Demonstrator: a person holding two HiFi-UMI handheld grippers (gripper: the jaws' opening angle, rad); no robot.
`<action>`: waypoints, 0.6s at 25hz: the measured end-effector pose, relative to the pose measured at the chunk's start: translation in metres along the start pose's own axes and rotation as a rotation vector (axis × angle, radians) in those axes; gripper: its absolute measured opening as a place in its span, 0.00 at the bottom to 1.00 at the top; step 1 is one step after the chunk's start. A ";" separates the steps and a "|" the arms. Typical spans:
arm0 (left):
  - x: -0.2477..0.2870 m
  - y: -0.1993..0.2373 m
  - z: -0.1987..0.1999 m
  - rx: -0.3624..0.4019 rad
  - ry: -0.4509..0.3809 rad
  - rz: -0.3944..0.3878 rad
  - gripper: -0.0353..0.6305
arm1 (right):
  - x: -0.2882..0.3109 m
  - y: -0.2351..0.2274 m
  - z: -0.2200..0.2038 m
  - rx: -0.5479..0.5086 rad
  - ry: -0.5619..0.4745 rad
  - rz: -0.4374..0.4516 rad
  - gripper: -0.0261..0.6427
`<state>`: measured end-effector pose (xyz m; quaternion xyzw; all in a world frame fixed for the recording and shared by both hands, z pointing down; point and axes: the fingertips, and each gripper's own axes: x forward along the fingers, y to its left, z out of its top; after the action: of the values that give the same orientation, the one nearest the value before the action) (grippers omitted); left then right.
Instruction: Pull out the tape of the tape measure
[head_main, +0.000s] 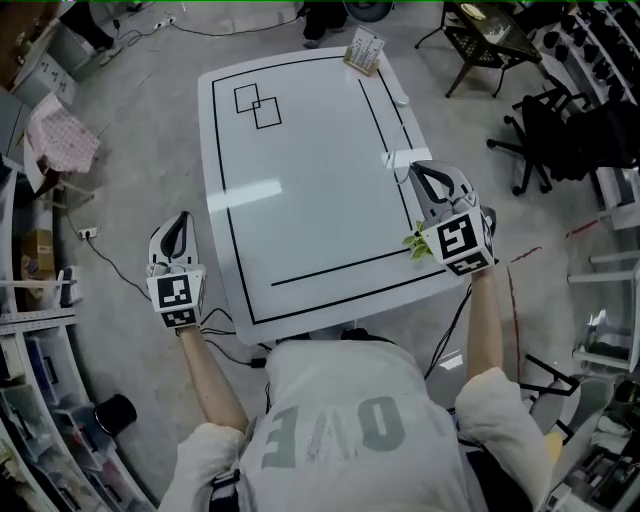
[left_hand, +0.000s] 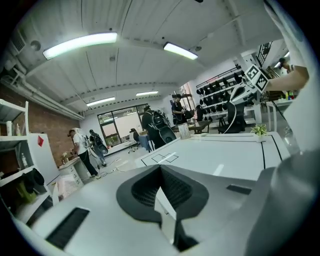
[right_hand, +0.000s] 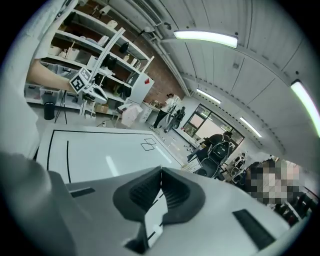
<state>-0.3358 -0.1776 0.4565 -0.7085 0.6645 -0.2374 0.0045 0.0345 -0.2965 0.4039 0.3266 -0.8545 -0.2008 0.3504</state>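
Observation:
No tape measure shows in any view. My left gripper (head_main: 182, 218) hangs over the floor just left of the white table (head_main: 300, 180), shut with nothing between its jaws (left_hand: 160, 167). My right gripper (head_main: 417, 170) is over the table's right edge, also shut and empty (right_hand: 161, 170). A small green plant-like thing (head_main: 415, 244) sits at the table's near right corner, right beside the right gripper's marker cube. The left gripper view shows it too, as the green thing (left_hand: 259, 130) far across the table.
Black tape lines frame the table, with two overlapping squares (head_main: 258, 105) marked at its far left. A small card stand (head_main: 365, 50) sits on the far edge. Office chairs (head_main: 545, 130) stand to the right and shelves (head_main: 40, 400) to the left. Cables lie on the floor.

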 end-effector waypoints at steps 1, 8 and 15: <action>0.002 -0.006 0.003 -0.007 -0.007 -0.012 0.09 | -0.003 0.007 -0.001 0.009 0.001 0.007 0.08; 0.013 -0.033 0.030 0.018 -0.051 -0.078 0.09 | -0.012 0.030 0.004 0.035 -0.015 0.033 0.08; 0.010 -0.049 0.044 -0.008 -0.080 -0.098 0.09 | -0.011 0.059 0.009 0.099 -0.025 0.059 0.08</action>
<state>-0.2749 -0.1953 0.4365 -0.7491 0.6293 -0.2063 0.0165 0.0095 -0.2462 0.4264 0.3156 -0.8770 -0.1521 0.3288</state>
